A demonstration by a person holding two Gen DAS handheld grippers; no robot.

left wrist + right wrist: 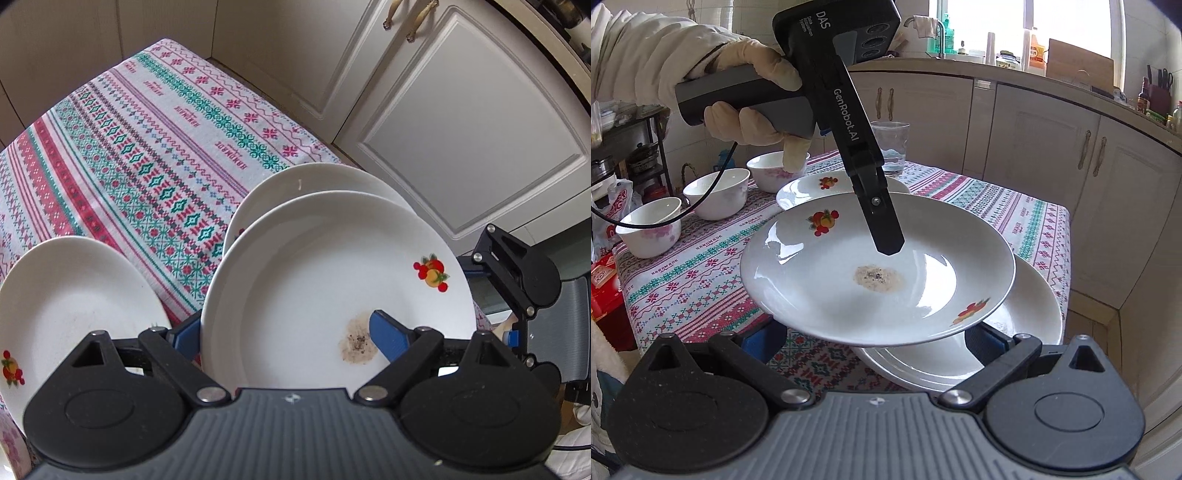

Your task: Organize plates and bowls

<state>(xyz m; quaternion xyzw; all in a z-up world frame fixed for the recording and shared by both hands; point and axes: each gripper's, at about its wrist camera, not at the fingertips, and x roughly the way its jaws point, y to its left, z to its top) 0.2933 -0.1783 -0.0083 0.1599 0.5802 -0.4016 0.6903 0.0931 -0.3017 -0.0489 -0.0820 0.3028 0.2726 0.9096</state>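
Note:
My left gripper (284, 328) is shut on the rim of a white plate (317, 280) with fruit prints and a brown stain (358, 341), held in the air above another white plate (295, 184) on the table. In the right wrist view the same held plate (849, 280) hovers over the lower plate (1027, 317), with the left gripper (886, 240) clamped on its far rim. My right gripper (875, 339) is open, its blue fingers (986, 341) below the held plate's near edge. A third plate (70, 306) lies at left, also seen in the right wrist view (812, 188).
Three white bowls with pink flowers (650, 225), (716, 194), (772, 171) stand on the patterned tablecloth (694, 273). A drinking glass (892, 147) stands at the table's far side. Cream cabinets (461, 122) run behind the table.

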